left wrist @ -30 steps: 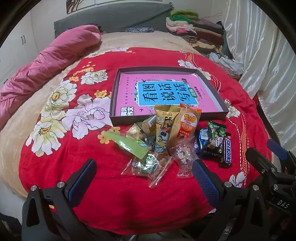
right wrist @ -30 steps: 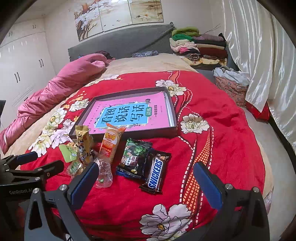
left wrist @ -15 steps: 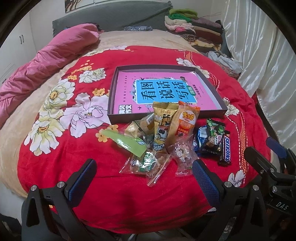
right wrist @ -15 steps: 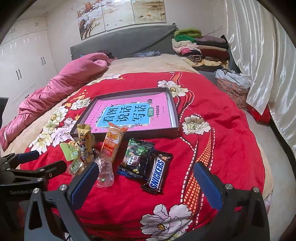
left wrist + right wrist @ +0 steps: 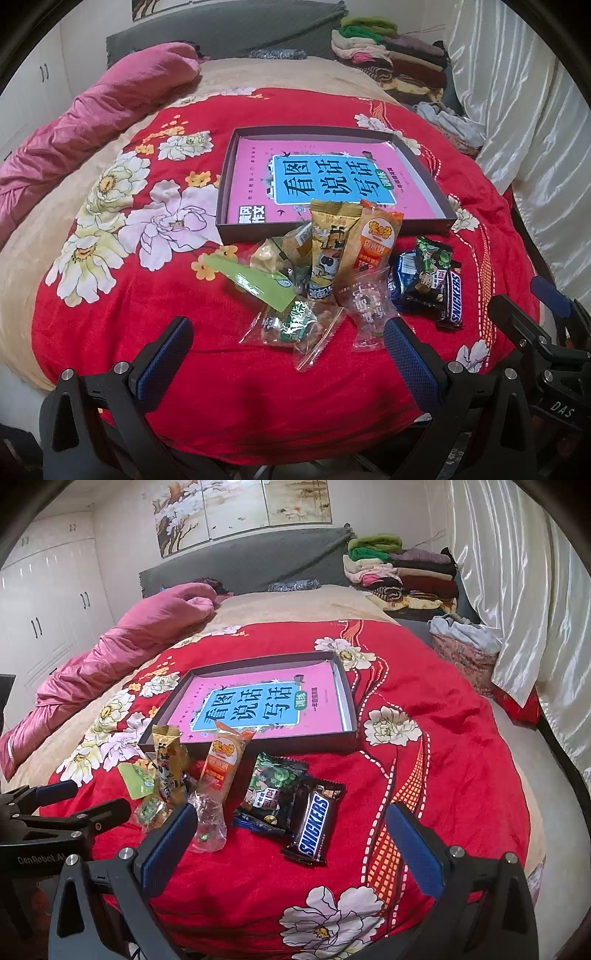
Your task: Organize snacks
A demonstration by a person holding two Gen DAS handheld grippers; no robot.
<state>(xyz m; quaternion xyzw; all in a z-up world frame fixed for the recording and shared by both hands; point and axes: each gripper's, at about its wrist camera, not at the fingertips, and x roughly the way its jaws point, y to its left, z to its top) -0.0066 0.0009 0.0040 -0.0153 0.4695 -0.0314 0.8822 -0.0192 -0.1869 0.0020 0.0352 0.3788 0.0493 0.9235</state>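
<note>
On bed (image 5: 110,325), near its front edge: snacks (image 5: 332,266) heaped on red blanket, touching front wall of tray (image 5: 225,192). Snickers (image 5: 314,825) at heap's right end, beside dark packet (image 5: 271,794); green pouch (image 5: 255,282) at left end. Tray holds only pink book (image 5: 325,181). Your left gripper (image 5: 284,358) spread wide, empty, hovering before clear bags. Your right gripper (image 5: 291,845) likewise spread, empty, just short of Snickers.

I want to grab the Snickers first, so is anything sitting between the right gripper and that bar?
Nothing visible blocks it. The right gripper is open, and the Snickers bar lies just ahead of it on the red blanket, its top bare. A dark green packet touches its left edge.
</note>
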